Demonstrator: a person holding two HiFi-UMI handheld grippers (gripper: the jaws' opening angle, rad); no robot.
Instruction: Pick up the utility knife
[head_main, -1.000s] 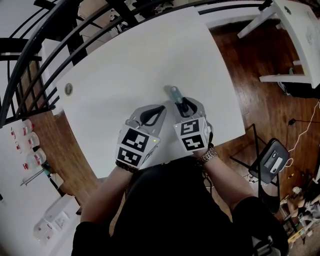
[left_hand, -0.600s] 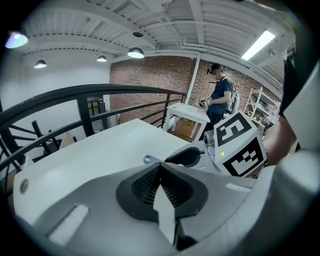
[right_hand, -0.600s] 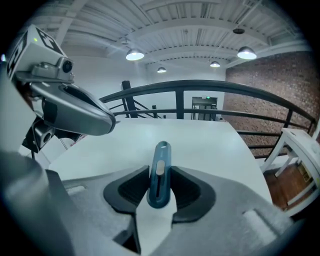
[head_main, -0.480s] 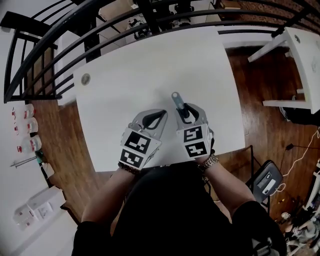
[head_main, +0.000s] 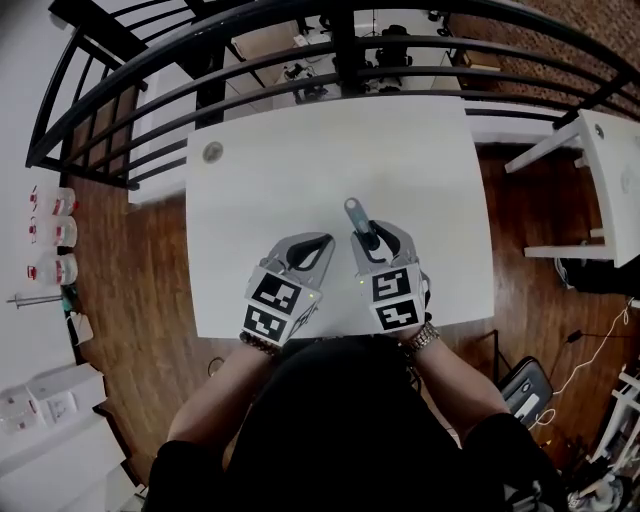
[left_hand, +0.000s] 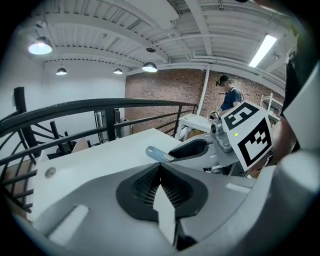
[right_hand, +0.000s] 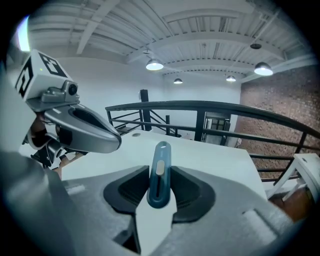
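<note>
White tabletop (head_main: 300, 170) under right gripper (head_main: 372, 238), fingers clamping blue utility knife (head_main: 354, 210), and left gripper (head_main: 314, 246), fingers closed together.

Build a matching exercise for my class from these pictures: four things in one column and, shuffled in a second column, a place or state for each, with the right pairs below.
Things
1. utility knife
2. left tool
3. right tool
4. small round disc

Places or states
A. jaws together, nothing between them
B. lies near the far left corner of the white table
C. blue-grey, gripped between two jaws, its end pointing away from the person
D. jaws shut on a thing

Pairs: 1-C, 2-A, 3-D, 4-B
</note>
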